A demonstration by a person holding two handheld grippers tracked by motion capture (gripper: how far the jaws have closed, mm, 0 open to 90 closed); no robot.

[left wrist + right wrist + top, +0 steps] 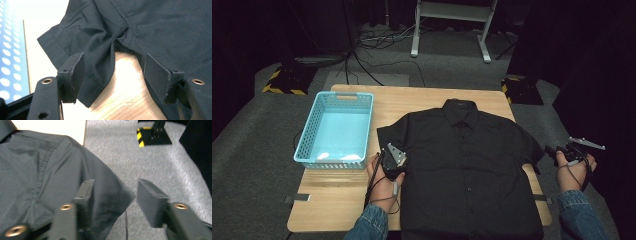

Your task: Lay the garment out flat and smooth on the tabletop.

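Observation:
A black short-sleeved button shirt point(467, 170) lies spread flat, collar at the far side, on the wooden table point(332, 200). My left gripper point(393, 160) rests at the shirt's left armpit. In the left gripper view its jaws stand open point(116, 77), with the hanging fold of the left sleeve point(97, 60) between them, against the left pad only. My right gripper point(557, 151) is off the table's right edge by the right sleeve point(532, 150). Its jaws are open point(117, 197), with the sleeve's edge point(107, 192) beside the left one and grey floor beneath.
A light blue perforated basket point(337, 130) stands on the table's left, close to my left hand. The right sleeve overhangs the table's right edge above grey carpet point(160, 162). Yellow-and-black stand bases point(287, 80) and cables lie on the floor beyond the table.

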